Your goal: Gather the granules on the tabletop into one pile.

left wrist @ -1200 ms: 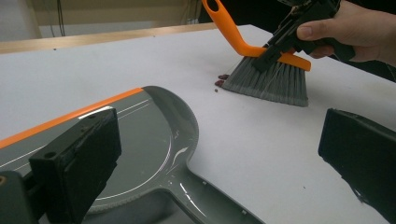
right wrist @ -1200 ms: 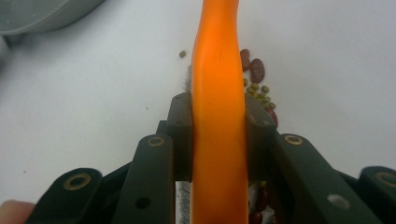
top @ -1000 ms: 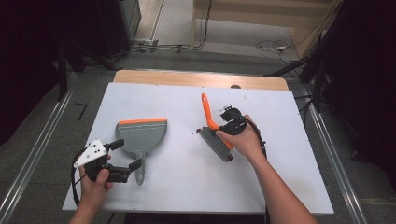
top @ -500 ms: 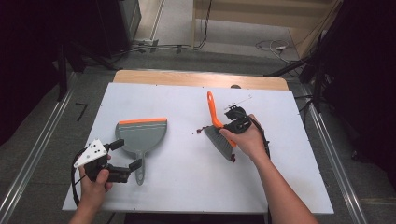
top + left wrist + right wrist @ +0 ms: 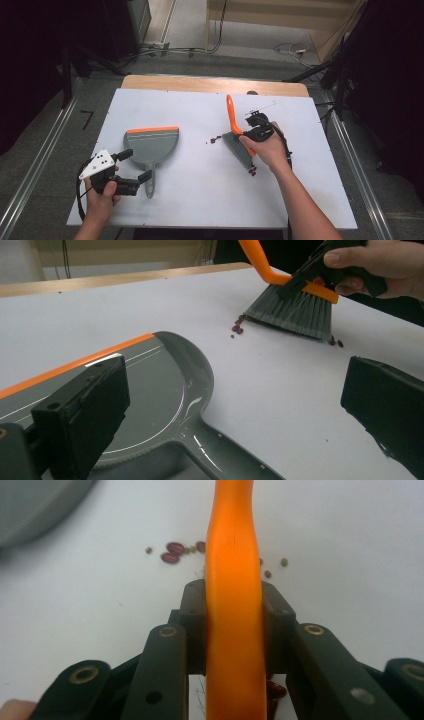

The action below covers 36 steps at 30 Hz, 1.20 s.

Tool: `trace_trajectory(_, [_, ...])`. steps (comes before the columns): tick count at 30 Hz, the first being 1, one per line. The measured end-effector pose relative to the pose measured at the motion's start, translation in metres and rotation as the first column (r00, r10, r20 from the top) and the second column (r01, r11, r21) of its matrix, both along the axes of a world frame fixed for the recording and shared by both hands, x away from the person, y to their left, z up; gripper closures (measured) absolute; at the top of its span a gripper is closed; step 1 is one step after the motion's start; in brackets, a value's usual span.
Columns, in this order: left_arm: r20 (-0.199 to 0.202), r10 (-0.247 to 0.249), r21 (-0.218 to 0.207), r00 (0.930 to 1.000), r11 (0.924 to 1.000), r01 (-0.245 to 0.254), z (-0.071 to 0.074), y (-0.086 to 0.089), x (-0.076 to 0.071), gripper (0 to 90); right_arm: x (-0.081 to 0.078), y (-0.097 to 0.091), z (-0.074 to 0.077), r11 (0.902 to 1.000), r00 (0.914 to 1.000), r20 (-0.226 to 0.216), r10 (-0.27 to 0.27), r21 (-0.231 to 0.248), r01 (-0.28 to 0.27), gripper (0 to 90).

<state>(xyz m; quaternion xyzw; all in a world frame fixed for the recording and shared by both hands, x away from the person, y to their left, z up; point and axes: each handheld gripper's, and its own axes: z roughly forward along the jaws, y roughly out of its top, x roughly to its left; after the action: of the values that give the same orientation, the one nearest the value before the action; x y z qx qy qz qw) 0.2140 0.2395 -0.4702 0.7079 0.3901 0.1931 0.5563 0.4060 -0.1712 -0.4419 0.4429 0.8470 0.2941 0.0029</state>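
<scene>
I clamp my right gripper's (image 5: 252,131) fingers on the brush (image 5: 236,135) to sweep beans (image 5: 215,140); my left gripper's (image 5: 136,166) fingers stand apart astride the dustpan (image 5: 151,145) handle, ready to steady it.

Brush (image 5: 234,605) bristles behind the right tongs (image 5: 234,630); dustpan (image 5: 150,405) handle beyond the frame's bottom edge.

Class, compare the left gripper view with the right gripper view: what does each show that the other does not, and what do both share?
Left gripper view alone: the brush's grey bristles on the table, the hand gripping the right gripper, and the open left gripper over the dustpan's handle.

Right gripper view alone: black jaws clamped on both sides of the orange brush handle.

Both: the brush handle, the grey dustpan, red beans, the white table.
</scene>
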Motion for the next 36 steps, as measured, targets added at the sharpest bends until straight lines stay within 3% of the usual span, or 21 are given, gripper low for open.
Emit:
trace_trajectory(5, [-0.001, -0.002, 0.003, 1.0, 1.0, 0.002, 0.0, -0.001, 0.001, 0.0, -0.002, 0.007, 0.012, 0.9986, 1.0, 0.009, 0.003, 0.052, -0.004, 68.8])
trace_trajectory(9, [0.0, -0.005, 0.005, 1.0, 1.0, 0.005, 0.0, -0.002, 0.001, 0.0, -0.002, 0.033, 0.016, 0.9974, 0.9996, 0.01, 0.027, 0.067, -0.028, 68.9])
trace_trajectory(13, [0.002, -0.002, 0.005, 1.0, 1.0, 0.002, 0.001, -0.001, 0.0, 0.0, 0.0, 0.061, 0.008, 0.9974, 0.9994, 0.001, 0.035, 0.063, -0.035, 68.9])
trace_trajectory(16, [0.003, 0.002, -0.003, 1.0, 1.0, -0.002, 0.0, 0.001, 0.0, 0.0, 0.004, 0.074, 0.001, 0.9958, 0.9992, -0.029, 0.028, 0.088, -0.025, 68.9])
trace_trajectory(19, [0.002, 0.002, -0.005, 1.0, 1.0, -0.002, 0.0, 0.002, 0.0, 0.0, 0.008, 0.081, -0.007, 0.9976, 0.9995, -0.03, -0.006, 0.068, 0.008, 68.9])
trace_trajectory(21, [0.003, 0.002, -0.005, 1.0, 1.0, -0.002, 0.0, 0.002, 0.0, 0.0, 0.012, 0.079, -0.011, 0.9986, 0.9992, -0.019, -0.036, 0.038, 0.036, 68.8])
trace_trajectory(25, [-0.001, 0.005, -0.007, 1.0, 1.0, -0.005, 0.0, 0.003, 0.0, 0.0, 0.017, 0.068, -0.015, 0.996, 0.9961, -0.02, -0.086, 0.02, 0.087, 68.4])
trace_trajectory(36, [0.001, 0.004, -0.007, 1.0, 1.0, -0.004, 0.0, 0.001, -0.001, 0.0, 0.018, 0.034, -0.018, 0.9842, 0.9843, -0.012, -0.176, 0.017, 0.176, 67.9])
